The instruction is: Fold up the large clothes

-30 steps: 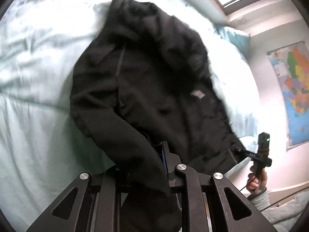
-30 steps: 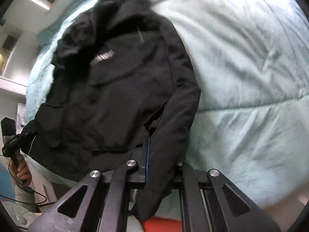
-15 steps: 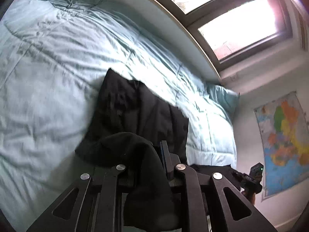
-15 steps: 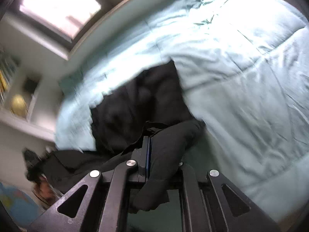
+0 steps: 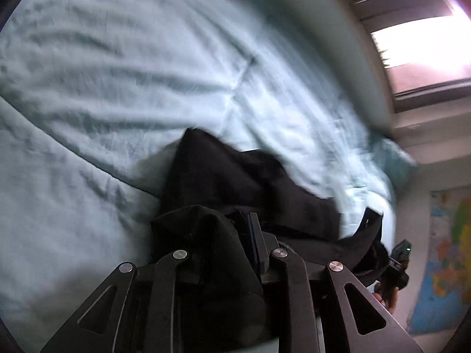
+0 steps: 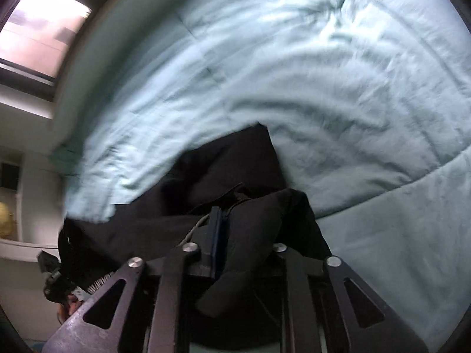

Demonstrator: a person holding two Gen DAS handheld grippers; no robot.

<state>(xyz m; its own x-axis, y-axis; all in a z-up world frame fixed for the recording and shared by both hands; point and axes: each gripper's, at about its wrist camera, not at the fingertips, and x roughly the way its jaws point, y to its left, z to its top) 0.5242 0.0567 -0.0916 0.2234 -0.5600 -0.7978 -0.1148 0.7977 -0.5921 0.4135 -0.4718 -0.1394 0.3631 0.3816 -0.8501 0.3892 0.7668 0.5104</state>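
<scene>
Left gripper [image 5: 235, 235] has black jacket [image 5: 235, 182] fabric bunched between its jaws; the cloth hides the left pad, so whether the pads press on it cannot be told. Its jaws have just been opening. Right gripper [image 6: 232, 229] likewise carries a fold of the jacket [image 6: 229, 164] between its jaws, draped over the right finger; its grip cannot be told either, and its jaws have also just been opening.

Beyond each gripper the jacket lies in a dark heap on the pale blue duvet [image 5: 88, 88]. Both views are blurred.

Left wrist view only: the right gripper at the lower right edge, with jacket cloth reaching it, a pillow [image 5: 391, 156], a window [image 5: 412, 44] and a wall map [image 5: 447, 250].

Right wrist view only: a pale cord [image 6: 195, 229] beside the left finger, the left gripper [image 6: 56, 276] at the lower left edge, and a white shelf [image 6: 17, 247] near it. The window [image 6: 38, 29] sits at the upper left, past the duvet [image 6: 323, 73].
</scene>
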